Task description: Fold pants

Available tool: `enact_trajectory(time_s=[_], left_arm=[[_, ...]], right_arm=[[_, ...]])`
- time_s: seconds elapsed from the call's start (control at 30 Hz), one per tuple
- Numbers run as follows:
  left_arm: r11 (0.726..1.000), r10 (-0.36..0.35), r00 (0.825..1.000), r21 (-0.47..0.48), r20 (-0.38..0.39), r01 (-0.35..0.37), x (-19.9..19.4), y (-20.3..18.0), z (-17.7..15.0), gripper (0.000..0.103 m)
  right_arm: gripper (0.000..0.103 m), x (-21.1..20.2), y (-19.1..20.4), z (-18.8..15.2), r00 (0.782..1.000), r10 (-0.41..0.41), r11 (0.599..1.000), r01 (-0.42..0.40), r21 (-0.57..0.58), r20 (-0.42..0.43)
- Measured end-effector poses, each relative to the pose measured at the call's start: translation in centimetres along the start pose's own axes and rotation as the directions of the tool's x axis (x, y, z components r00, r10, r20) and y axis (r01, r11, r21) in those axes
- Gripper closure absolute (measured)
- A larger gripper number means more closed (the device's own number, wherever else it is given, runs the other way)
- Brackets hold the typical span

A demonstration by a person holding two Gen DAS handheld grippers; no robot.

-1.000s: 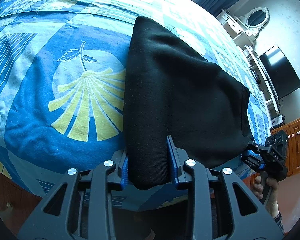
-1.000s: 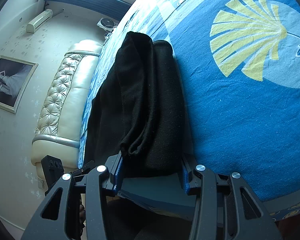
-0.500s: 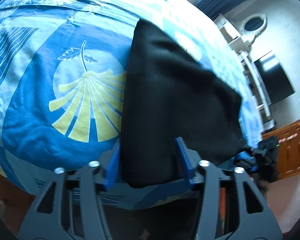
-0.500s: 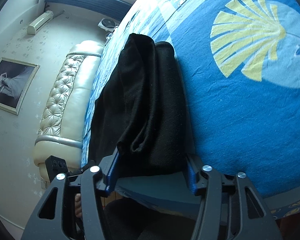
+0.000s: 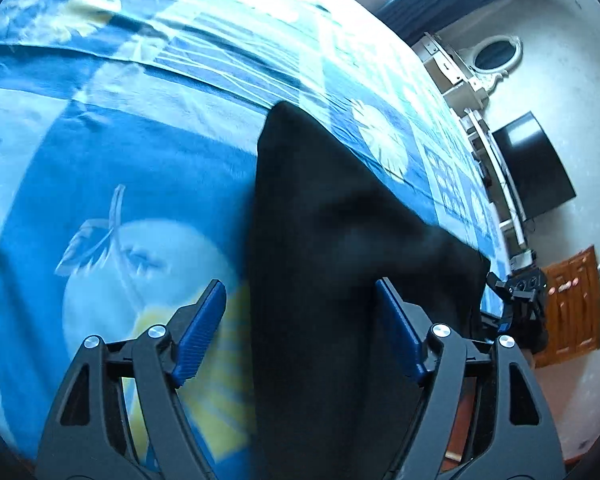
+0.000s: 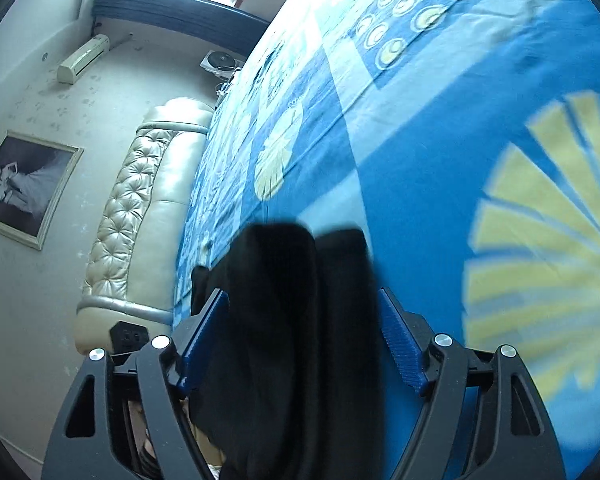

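The black pants (image 5: 324, 240) lie folded on the blue patterned bedspread (image 5: 140, 160), their near end hanging over the bed edge. My left gripper (image 5: 300, 320) is open, its blue pads (image 5: 200, 332) apart on either side of the cloth without squeezing it. In the right wrist view the pants (image 6: 292, 320) show as two rolled layers between the pads. My right gripper (image 6: 302, 328) is open too, the pads standing off the cloth. The right gripper also shows in the left wrist view (image 5: 520, 300) at the far corner of the pants.
A padded cream headboard (image 6: 140, 216) runs along the bed's left side in the right wrist view, with a framed picture (image 6: 24, 188) on the wall. A television (image 5: 536, 168), white shelves (image 5: 460, 80) and a wooden cabinet (image 5: 572, 300) stand beyond the bed.
Both grippers have opened and let go of the pants' edge. Both have moved forward over the bed, so the pants now lie lower and closer in each view.
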State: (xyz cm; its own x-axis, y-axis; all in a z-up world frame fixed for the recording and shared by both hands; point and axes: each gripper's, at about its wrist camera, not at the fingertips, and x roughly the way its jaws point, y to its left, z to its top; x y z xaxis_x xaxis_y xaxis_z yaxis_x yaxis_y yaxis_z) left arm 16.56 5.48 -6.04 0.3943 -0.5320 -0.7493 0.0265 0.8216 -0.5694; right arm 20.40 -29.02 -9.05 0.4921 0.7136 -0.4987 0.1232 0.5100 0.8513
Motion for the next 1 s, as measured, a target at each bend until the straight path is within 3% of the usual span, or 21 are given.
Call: enact_trajectory(time_s=[0.13, 0.2, 0.23, 0.3, 0.47, 0.77, 1.0], left_arm=[[1.0, -0.027, 1.0, -0.017, -0.016, 0.026, 1.5, 0.6, 1.3, 0.026], [1.0, 0.002, 1.0, 0.025, -0.012, -0.002, 1.9, 0.1, 1.4, 0.029], [0.999, 0.019, 1.0, 0.04, -0.009, -0.018, 1.9, 0.0, 1.3, 0.037], [0.996, 0.037, 0.999, 0.081, -0.007, -0.036, 2.1, -0.5, 1.3, 0.054], [0.986, 0.087, 0.996, 0.139, 0.023, -0.09, 1.8, -1.9, 1.0, 0.071], [0.962, 0.167, 0.983, 0.208, 0.074, -0.179, 1.7, -3.2, 0.9, 0.076], [0.959, 0.175, 0.981, 0.21, 0.08, -0.188, 1.8, -3.4, 1.2, 0.077]], right_arm=[[0.023, 1.8, 1.1, 0.8, 0.999, -0.009, 1.0, 0.008, -0.03, -0.033], [0.027, 2.3, 1.6, 0.7, 0.999, -0.027, 0.996, 0.023, -0.085, -0.046], [0.039, 2.4, 1.7, 0.4, 0.998, -0.044, 0.994, 0.038, -0.104, -0.052], [0.05, 2.8, 1.6, 0.0, 0.996, -0.057, 0.993, 0.051, -0.105, -0.062], [0.058, 2.4, 1.3, -0.5, 0.999, -0.03, 0.995, 0.025, -0.101, -0.04], [0.06, 2.1, 1.1, -0.8, 1.0, -0.001, 0.995, 0.001, -0.1, -0.005], [0.061, 2.3, 1.5, -0.6, 1.0, 0.006, 0.994, -0.004, -0.109, 0.013]])
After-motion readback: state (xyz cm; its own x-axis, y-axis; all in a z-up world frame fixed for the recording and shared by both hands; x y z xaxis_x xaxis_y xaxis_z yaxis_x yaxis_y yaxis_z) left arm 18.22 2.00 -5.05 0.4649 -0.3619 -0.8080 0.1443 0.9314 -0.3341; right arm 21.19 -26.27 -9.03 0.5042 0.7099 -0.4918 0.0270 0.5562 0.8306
